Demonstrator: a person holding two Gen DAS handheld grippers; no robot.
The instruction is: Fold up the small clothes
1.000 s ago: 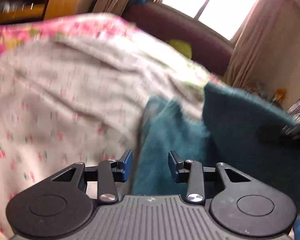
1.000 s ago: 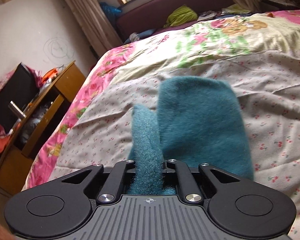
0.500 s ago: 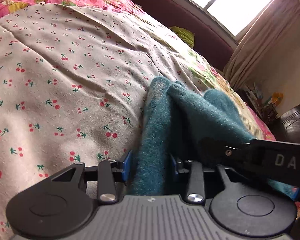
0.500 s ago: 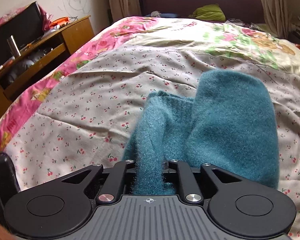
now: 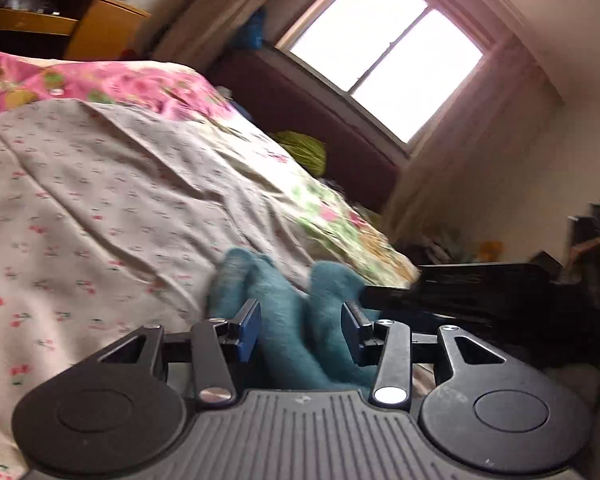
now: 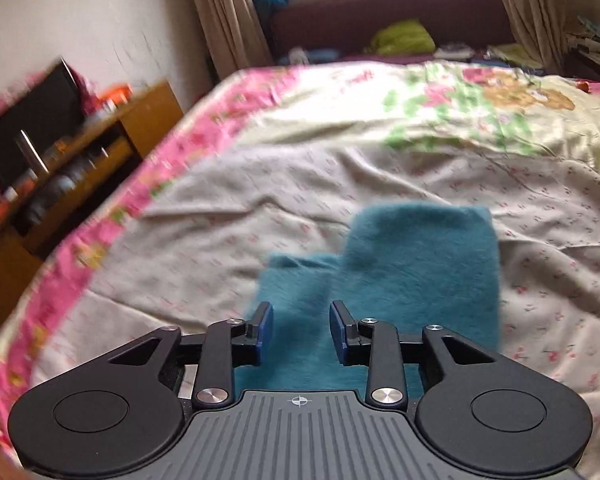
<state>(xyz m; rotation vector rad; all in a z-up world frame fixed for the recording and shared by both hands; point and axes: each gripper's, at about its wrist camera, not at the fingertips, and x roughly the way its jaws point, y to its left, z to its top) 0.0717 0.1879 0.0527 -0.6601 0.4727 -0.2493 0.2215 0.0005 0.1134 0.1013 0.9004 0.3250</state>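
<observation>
A fuzzy teal garment (image 6: 416,268) lies folded on the cherry-print bedspread (image 6: 228,216). In the right wrist view it sits flat just ahead of my right gripper (image 6: 300,326), whose fingers are open above its near edge and hold nothing. In the left wrist view the teal garment (image 5: 296,312) lies bunched between and beyond the fingers of my left gripper (image 5: 300,328), which is open. The right gripper's dark body (image 5: 476,288) reaches in from the right of that view.
A wooden desk with a black monitor (image 6: 40,120) stands left of the bed. A maroon sofa with a green cloth (image 6: 404,38) sits under the window beyond the bed. Pink floral bedding (image 5: 112,84) borders the cherry sheet.
Both grippers have opened and let go of the teal garment, which now lies on the bed. Both have drawn back and lifted a little.
</observation>
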